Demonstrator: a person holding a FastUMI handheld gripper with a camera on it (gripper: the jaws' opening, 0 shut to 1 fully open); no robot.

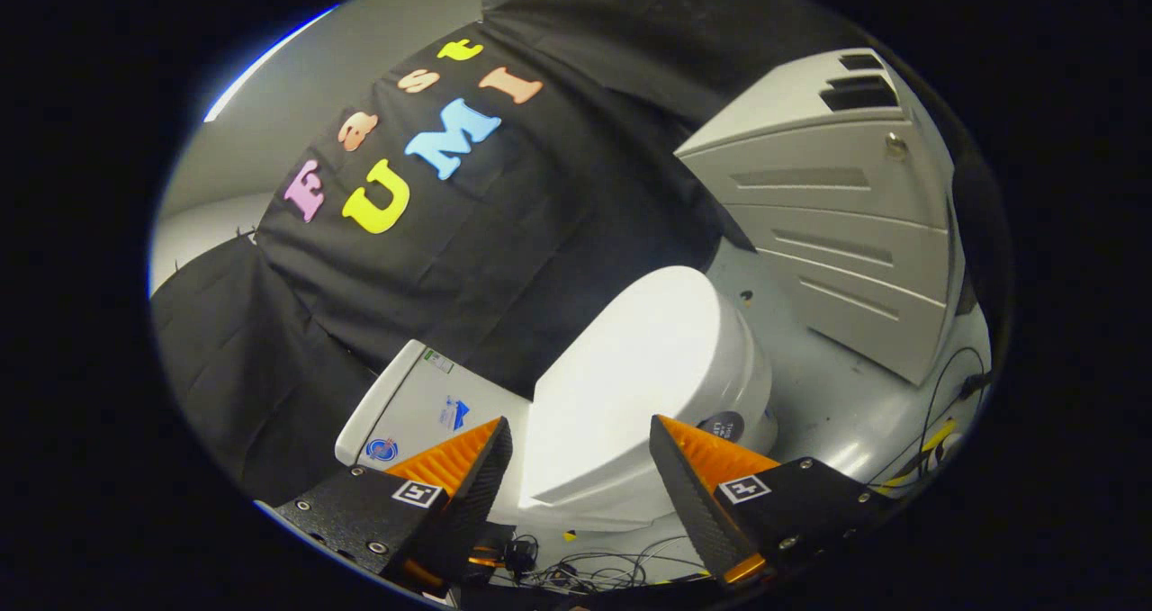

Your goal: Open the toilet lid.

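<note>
The toilet tank is sitting by the left finger, the tool is hovering with its fingers spread wide and gripping nothing — the closed toilet lid lying just beyond them — and a grey cabinet is standing rightward.

White toilet lid sits shut, flat on the bowl, glossy and rounded, lying lower centre of the frame and running up toward the right, cistern at its lower left.
</note>
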